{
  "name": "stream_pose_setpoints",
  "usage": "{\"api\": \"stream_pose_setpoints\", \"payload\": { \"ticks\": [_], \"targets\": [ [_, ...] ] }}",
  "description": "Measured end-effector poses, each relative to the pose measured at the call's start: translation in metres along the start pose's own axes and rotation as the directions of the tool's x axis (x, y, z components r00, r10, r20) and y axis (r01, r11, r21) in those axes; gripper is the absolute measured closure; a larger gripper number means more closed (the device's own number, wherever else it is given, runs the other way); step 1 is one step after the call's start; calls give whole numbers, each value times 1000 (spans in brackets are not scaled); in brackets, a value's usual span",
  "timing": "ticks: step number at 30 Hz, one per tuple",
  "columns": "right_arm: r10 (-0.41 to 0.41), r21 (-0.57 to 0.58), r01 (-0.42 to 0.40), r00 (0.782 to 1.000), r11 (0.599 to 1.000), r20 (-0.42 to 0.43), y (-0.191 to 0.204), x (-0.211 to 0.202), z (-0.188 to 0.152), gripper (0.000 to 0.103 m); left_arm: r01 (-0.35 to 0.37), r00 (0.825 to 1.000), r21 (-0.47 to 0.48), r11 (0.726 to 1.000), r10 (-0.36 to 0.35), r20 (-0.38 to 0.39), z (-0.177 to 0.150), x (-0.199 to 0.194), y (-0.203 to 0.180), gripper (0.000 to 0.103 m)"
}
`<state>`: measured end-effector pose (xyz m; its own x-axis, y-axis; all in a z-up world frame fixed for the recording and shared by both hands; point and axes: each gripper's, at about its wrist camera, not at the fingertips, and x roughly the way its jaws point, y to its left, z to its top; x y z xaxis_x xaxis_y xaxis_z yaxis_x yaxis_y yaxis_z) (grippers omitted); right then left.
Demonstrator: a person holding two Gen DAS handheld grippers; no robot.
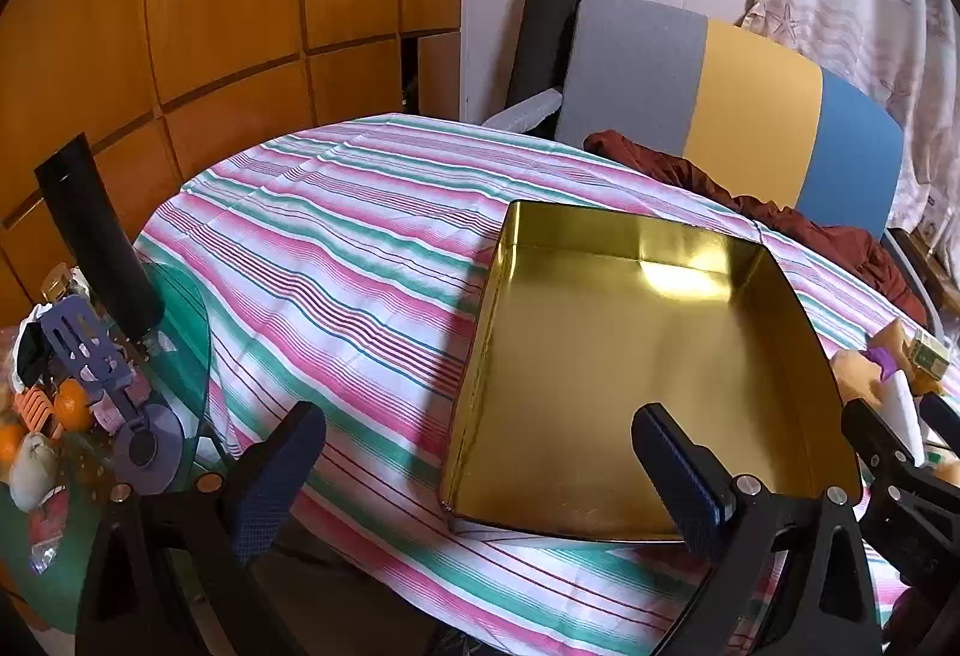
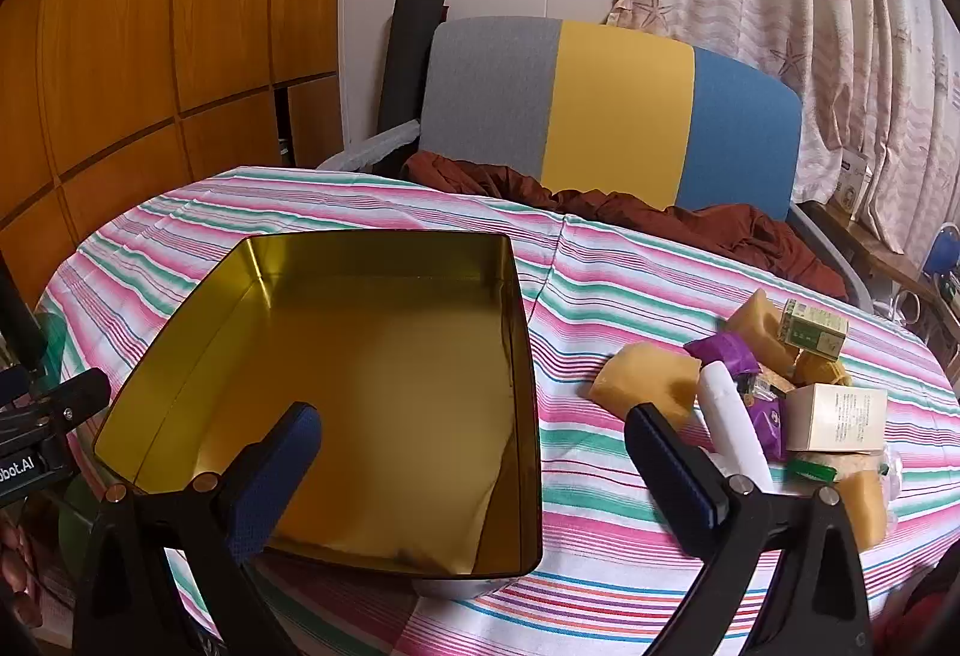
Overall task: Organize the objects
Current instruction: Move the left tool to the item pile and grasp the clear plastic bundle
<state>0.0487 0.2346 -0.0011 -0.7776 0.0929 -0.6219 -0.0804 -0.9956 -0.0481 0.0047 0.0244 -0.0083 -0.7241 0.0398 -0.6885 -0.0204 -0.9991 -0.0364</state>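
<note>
**Both grippers released above the table; tin empty, items heaped to its right**

The left gripper [image 1: 480, 452] hung over the near edge of the striped tablecloth [image 1: 336, 236], its fingers spread wide and holding nothing. Its right finger overlapped the near end of the gold tin [image 1: 606, 356]; whether it touched the tin could not be told. The right gripper [image 2: 474, 446] was likewise released, one finger over the gold tin [image 2: 372, 356] and the other beside the heap of items, nothing between them.

The tin lay open on the tablecloth [image 2: 600, 296], its interior bare and reflective. The loose items sat in a cluster on the cloth to the right of the tin, apart from it: yellow packets [image 2: 648, 377], a white tube [image 2: 735, 416], purple wrappers [image 2: 723, 350], a cream box [image 2: 837, 416] and a small green box [image 2: 813, 329].

A tricolour chair back [image 2: 612, 116] stood behind the table with a rust-brown cloth [image 2: 660, 218] draped before it.
</note>
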Motion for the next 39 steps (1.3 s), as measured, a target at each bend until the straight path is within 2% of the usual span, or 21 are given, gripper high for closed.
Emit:
{"api": "stream_pose_setpoints", "payload": {
  "ticks": [5, 10, 14, 18, 23, 26, 28, 32, 36, 37, 39],
  "targets": [
    [-3, 3, 3, 1000, 1000, -4, -2, 3, -3, 0, 7, 1000, 16, 1000, -7, -2, 0, 2, -3, 0],
    [-10, 22, 10, 1000, 1000, -7, -11, 3, -4, 0, 92, 996, 61, 994, -92, 2, -4, 2, -9, 0],
    [-19, 43, 20, 1000, 999, -15, -25, 4, -4, 0, 186, 983, 105, 977, -186, -16, -8, -1, -21, 0],
    [-39, 87, 41, 999, 995, -26, -53, 3, -4, 0, 210, 977, 210, 955, -213, -6, -9, -7, -47, 0],
    [-88, 159, 94, 995, 983, -44, -103, -5, 0, 0, 309, 948, 268, 912, -317, -14, -1, -16, -76, 0],
    [-143, 210, 149, 989, 966, -44, -150, -15, 4, 0, 402, 910, 307, 862, -414, -28, 7, -23, -102, 0],
    [-184, 233, 191, 982, 954, -49, -179, -17, 6, 0, 439, 890, 339, 832, -455, -34, 10, -27, -119, 0],
    [-257, 296, 265, 964, 918, -65, -239, -22, 4, 0, 523, 843, 374, 766, -530, -94, 11, -31, -156, 0],
    [-296, 431, 300, 952, 851, -78, -298, -27, -17, 0, 592, 797, 433, 679, -574, -188, 4, -32, -204, 0],
    [-297, 468, 302, 951, 830, -87, -307, -27, -23, 0, 604, 788, 445, 662, -579, -209, 1, -33, -217, 0],
    [-256, 561, 265, 962, 784, -97, -326, -29, -33, 0, 615, 779, 475, 629, -576, -247, -6, -34, -244, 0]
  ]
}}
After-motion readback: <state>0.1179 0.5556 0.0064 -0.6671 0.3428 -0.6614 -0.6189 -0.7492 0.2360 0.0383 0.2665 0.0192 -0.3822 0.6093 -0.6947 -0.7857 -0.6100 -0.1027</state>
